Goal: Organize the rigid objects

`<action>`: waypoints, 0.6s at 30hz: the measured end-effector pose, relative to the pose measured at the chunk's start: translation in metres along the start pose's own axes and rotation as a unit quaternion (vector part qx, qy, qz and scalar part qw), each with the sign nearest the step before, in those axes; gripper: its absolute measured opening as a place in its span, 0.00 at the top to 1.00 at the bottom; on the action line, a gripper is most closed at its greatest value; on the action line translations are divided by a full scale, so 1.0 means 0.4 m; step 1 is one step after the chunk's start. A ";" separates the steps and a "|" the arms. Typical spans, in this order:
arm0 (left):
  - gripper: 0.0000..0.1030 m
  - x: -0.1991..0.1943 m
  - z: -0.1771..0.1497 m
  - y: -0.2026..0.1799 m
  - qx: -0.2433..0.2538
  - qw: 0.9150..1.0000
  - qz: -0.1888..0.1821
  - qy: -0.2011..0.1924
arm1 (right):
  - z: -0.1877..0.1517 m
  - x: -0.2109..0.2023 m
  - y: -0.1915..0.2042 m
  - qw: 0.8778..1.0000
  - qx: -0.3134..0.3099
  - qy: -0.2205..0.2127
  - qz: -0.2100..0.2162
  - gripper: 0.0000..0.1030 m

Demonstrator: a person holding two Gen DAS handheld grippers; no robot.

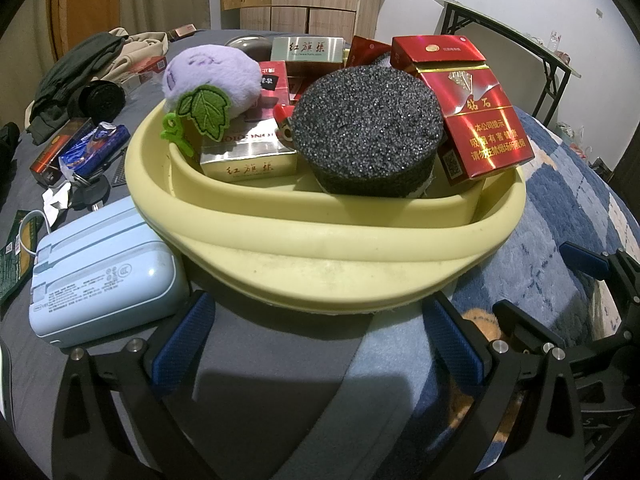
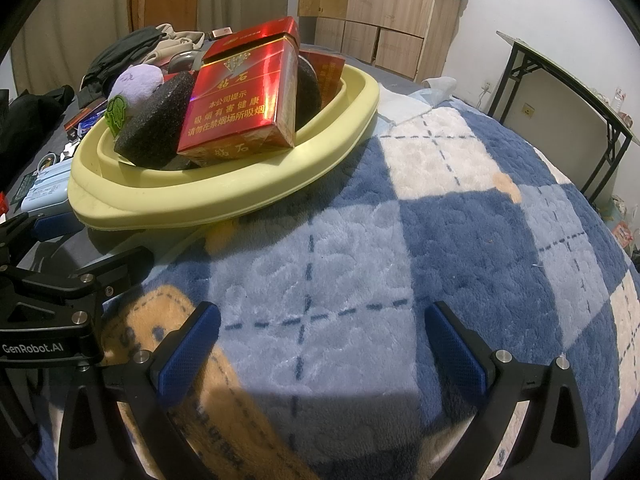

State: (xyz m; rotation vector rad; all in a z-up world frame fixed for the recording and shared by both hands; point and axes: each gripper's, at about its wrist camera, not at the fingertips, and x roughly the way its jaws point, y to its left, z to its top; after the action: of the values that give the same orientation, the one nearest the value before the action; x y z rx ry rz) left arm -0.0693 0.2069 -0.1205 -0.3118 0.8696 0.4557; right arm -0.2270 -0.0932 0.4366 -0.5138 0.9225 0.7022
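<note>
On the bed, a yellow basin (image 1: 320, 240) holds a red cigarette pack (image 1: 476, 120), a black sponge (image 1: 368, 128) and a purple plush (image 1: 212, 76) (beside a blue power bank (image 1: 104, 272)). Both grippers, left (image 1: 320, 344) and right (image 2: 320, 344), hover empty, fingers apart.

- The yellow basin (image 1: 320, 248) looks like smooth, matt plastic, slightly scuffed.
- The round dark sponge (image 1: 366, 128) is coarse and grainy, with a speckled glint.
- The red cigarette pack (image 1: 476, 120) is glossy, foil-bright card.
- The purple plush toy (image 1: 212, 76) is soft, fuzzy cloth.
- The blanket (image 2: 400, 240) is thick fleece.
- The blue case (image 1: 104, 272) is smooth, satin plastic.
- The left claw (image 1: 320, 340) has textured blue pads (image 1: 182, 344).
</note>
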 end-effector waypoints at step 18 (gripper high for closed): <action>0.00 -0.002 -0.002 0.001 0.000 1.000 0.000 0.000 | 0.000 -0.001 0.000 1.000 0.000 0.000 0.000 0.00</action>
State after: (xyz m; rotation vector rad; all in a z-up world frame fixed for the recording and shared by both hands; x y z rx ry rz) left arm -0.0705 0.2066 -0.1203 -0.3119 0.8692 0.4559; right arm -0.2272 -0.0932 0.4372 -0.5139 0.9224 0.7020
